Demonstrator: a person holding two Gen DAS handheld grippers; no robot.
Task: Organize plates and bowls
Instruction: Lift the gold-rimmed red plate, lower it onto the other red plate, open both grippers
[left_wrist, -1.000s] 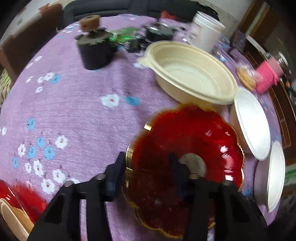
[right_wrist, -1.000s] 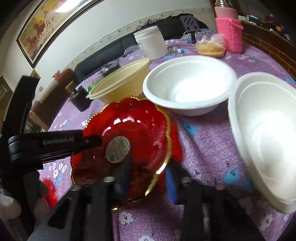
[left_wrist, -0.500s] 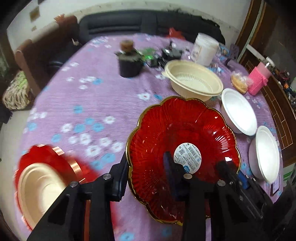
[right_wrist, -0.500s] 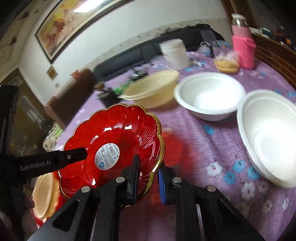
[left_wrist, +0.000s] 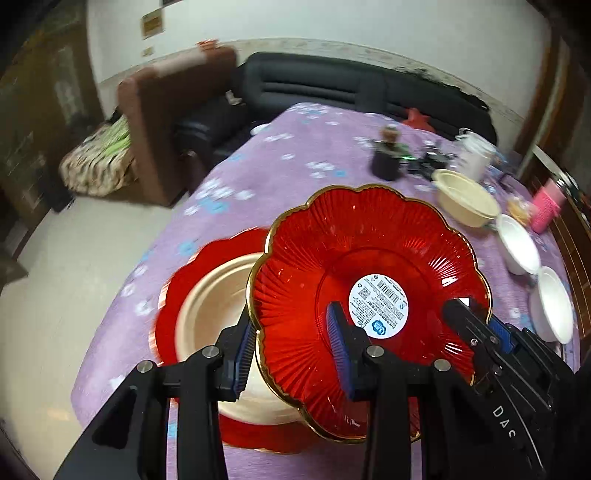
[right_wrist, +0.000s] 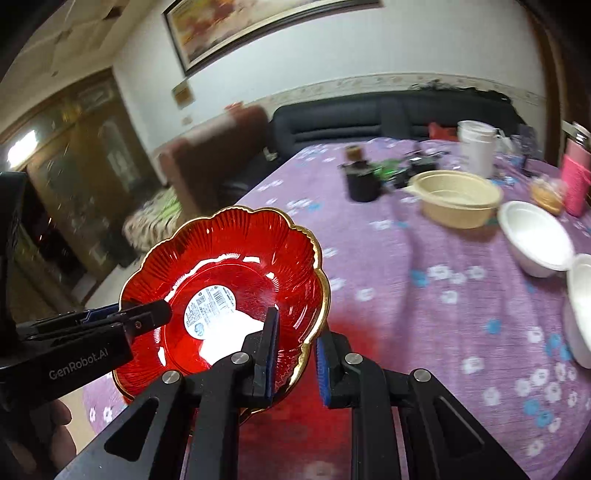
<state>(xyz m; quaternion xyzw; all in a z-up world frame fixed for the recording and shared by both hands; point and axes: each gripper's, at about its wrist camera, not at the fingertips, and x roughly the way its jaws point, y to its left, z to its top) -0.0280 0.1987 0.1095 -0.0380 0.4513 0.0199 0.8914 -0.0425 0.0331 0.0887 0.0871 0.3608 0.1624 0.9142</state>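
Observation:
A red scalloped glass plate with a gold rim and a white sticker is held in the air by both grippers. My left gripper is shut on its near-left rim, one finger inside and one outside. My right gripper is shut on the opposite rim and its tip shows in the left wrist view. Below the plate, a second red plate lies near the table's edge with a beige bowl in it. The held plate hovers over the table edge.
On the purple flowered tablecloth stand a cream bowl, two white bowls, a black jar, a white tub and a pink bottle. A brown armchair and black sofa lie beyond the table.
Both grippers have carried the red plate up and to the left, away from the bowls. It now hangs over the red plate with the beige bowl at the table's edge.

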